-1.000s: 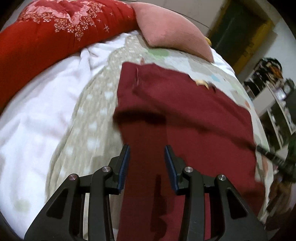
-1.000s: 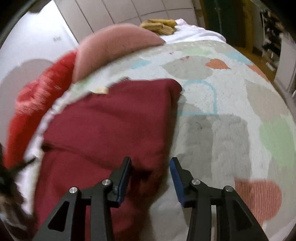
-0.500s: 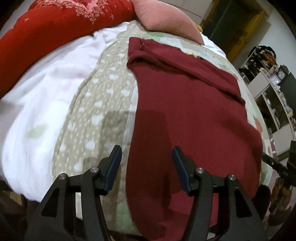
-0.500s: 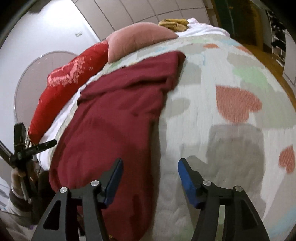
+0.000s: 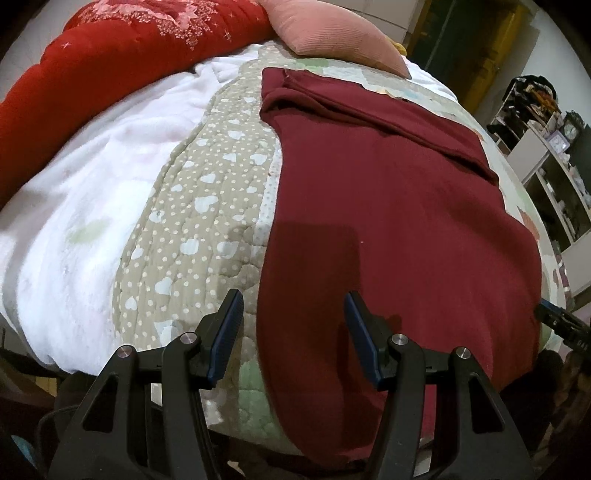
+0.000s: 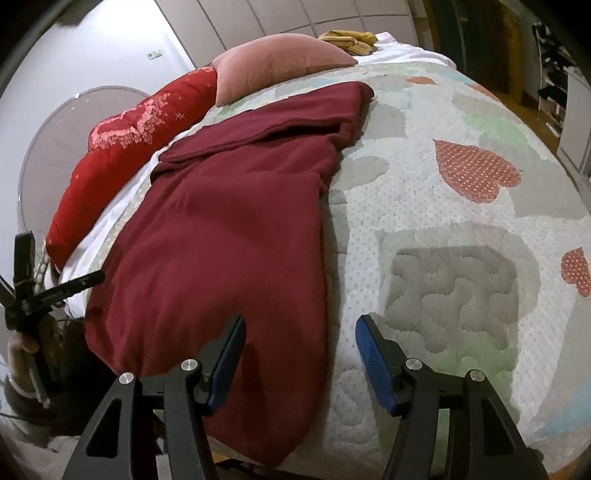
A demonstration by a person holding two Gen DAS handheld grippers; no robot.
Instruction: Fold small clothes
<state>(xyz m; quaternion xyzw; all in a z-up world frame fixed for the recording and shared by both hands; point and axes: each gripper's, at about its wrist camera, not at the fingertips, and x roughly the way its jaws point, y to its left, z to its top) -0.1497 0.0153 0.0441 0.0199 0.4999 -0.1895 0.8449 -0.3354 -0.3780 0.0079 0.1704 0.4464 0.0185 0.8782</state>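
Note:
A dark red garment (image 5: 388, 206) lies spread flat on the bed, its far end folded over into a band; it also shows in the right wrist view (image 6: 229, 236). Its near end hangs over the bed's front edge. My left gripper (image 5: 291, 328) is open and empty, held above the garment's near left edge. My right gripper (image 6: 299, 354) is open and empty, above the garment's near right edge. The other gripper shows at the right edge of the left wrist view (image 5: 561, 325) and at the left edge of the right wrist view (image 6: 33, 291).
The bed has a quilted heart-pattern cover (image 6: 461, 229) and a white blanket (image 5: 92, 192) at the left. A red bolster (image 5: 110, 55) and a pink pillow (image 5: 332, 29) lie at the head. Shelves (image 5: 554, 155) stand to the right of the bed.
Both grippers have pulled back from the garment toward the bed's front edge and opened wider. The garment now lies flat with its far end folded over.

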